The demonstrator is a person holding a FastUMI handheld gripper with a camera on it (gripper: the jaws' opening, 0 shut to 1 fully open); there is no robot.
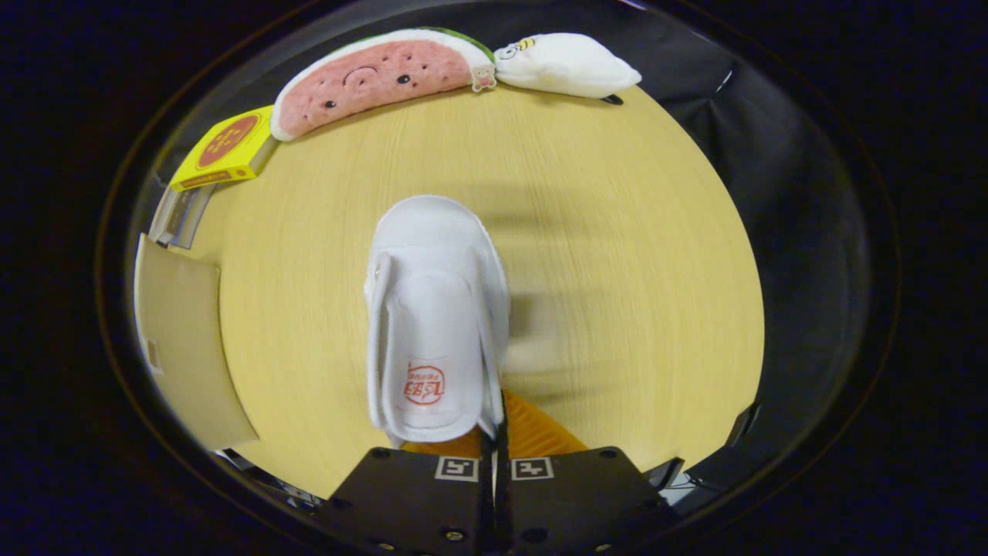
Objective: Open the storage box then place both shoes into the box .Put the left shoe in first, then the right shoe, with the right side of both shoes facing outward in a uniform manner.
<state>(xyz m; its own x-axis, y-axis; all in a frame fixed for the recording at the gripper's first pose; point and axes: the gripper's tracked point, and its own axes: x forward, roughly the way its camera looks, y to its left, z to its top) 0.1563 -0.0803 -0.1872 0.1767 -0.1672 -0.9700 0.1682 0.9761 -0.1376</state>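
Gripper point(494, 455) fingers drawn together, only a thin dark slit between them, running toward 12 o'clock. They pinch the heel edge of a white shoe point(436, 324), which hangs lifted ahead of the fingers, toe pointing to 12 o'clock. Both finger blocks level, each with a square marker on its upper face. Grip sits on the shoe's 5 o'clock corner, not centred.

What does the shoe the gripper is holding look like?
On the pale wooden table, nearer than the watermelon-slice plush toy, a white fabric shoe hangs from the gripper, whose jaws pinch its edge. Unlike the plush toys, it has a strap and red logo.
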